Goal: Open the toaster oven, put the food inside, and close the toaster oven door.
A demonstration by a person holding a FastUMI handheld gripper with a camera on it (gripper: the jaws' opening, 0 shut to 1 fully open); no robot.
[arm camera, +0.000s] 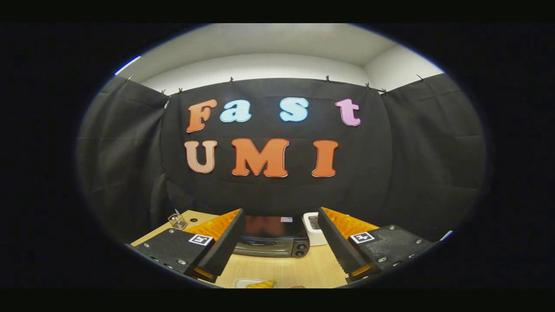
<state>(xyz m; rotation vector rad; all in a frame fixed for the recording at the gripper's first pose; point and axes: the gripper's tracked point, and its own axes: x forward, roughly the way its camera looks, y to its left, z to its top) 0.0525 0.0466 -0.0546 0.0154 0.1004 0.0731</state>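
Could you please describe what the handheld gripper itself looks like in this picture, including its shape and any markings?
The gripper has two broad, wedge-shaped fingers that taper forward, with ridged inner faces. Each sits on a flat plate fastened with small round screws, and each plate carries a small square black-and-white marker near the finger's base. No cables or sleeves can be seen.

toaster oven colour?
Black top, silvery front; the toaster oven sits beyond the open tool. Gripper view shows it best.
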